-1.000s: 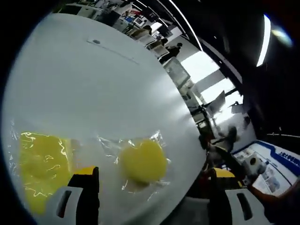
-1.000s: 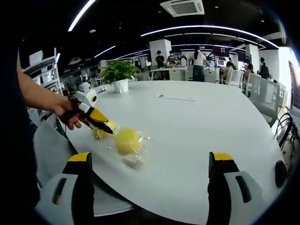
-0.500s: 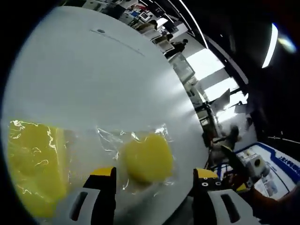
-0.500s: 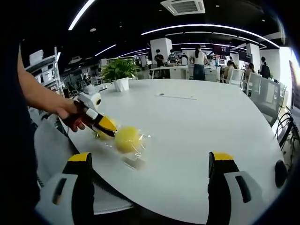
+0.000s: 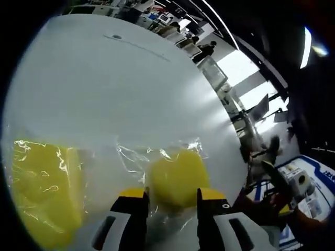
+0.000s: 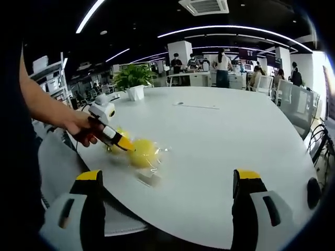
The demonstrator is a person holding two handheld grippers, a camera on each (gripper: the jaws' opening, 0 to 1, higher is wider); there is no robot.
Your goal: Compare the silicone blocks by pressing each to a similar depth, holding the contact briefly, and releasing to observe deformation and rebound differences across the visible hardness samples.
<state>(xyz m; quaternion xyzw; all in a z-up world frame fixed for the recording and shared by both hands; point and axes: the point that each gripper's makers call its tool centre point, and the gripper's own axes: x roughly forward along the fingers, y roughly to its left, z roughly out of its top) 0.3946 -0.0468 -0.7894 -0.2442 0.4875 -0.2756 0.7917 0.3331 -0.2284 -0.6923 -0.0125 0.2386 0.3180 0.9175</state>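
Open-plan office, big white round desk (image 6: pixel 220 136) under ceiling light strips, potted plant (image 6: pixel 132 82) at its far edge, people at workstations behind. Left gripper (image 5: pixel 170 196): jaws narrowed around the round yellow silicone block (image 5: pixel 177 177) in its clear plastic bag (image 5: pixel 137 159); block sits right between the two yellow-tipped jaws, both tips at its sides, contact looks made but squeeze depth can't be judged. Second yellow silicone block (image 5: pixel 44 191), flatter and also bagged, lies well outside the left jaw, to its left. From the right gripper view, a hand (image 6: pixel 82 127) holds the left gripper down at the round block near the desk's near-left edge. Right gripper (image 6: pixel 167 180): jaws wide apart, nothing between them, round block ahead of the left jaw, well apart from both.
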